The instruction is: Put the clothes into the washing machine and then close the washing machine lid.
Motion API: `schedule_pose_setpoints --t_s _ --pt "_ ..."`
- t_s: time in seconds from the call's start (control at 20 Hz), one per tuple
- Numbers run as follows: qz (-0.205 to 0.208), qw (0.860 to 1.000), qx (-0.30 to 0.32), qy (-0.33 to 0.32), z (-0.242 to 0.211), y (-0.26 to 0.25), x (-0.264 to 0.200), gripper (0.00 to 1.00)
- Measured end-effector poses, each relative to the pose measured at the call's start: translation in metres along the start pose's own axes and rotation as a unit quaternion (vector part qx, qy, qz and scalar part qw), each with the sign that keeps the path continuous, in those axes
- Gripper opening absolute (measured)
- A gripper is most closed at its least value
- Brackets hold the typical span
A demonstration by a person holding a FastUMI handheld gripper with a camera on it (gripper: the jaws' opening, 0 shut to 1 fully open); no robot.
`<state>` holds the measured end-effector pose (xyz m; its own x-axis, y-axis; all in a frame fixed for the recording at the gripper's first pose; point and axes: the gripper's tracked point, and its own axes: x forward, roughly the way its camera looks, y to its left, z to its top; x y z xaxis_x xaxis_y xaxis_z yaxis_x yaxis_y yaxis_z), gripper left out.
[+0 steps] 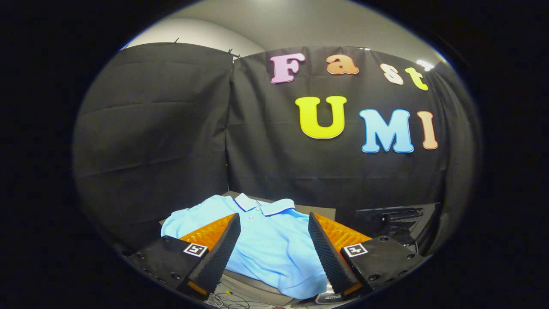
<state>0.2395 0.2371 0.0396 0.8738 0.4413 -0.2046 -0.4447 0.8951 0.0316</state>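
Note:
A light blue polo shirt (pixel 270 244) lies spread flat on a dark table (pixel 319 210), collar toward the booth wall, hem hanging over the near edge. My gripper (pixel 274 219) is open and hovers above the shirt, its two fingers spread wide, one over each side of the chest. Nothing is held between them. To the right, beyond the right finger, a dark machine part with a raised black lid (pixel 396 219) stands against the wall.
Black cloth walls close the space behind and to the left. Loose cables (pixel 231 298) lie on a lower surface under the shirt's hem, near the fingers' bases.

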Motion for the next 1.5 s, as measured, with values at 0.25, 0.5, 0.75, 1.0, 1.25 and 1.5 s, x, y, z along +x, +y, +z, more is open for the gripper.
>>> schedule_pose_setpoints --t_s 0.25,0.5,0.75,1.0,1.25,1.5 --pt "0.023 0.999 -0.024 0.043 -0.013 0.026 0.042 0.99" --pt "0.033 0.996 -0.016 0.076 -0.022 0.038 0.078 0.99" --pt "0.045 0.991 -0.009 0.126 -0.039 0.042 0.109 0.99" --pt "0.059 0.98 -0.021 0.188 -0.06 0.047 0.131 0.99" --pt "0.063 0.971 -0.018 0.23 -0.078 0.049 0.138 0.99" --pt "0.067 0.969 -0.029 0.237 -0.077 0.05 0.14 0.97"
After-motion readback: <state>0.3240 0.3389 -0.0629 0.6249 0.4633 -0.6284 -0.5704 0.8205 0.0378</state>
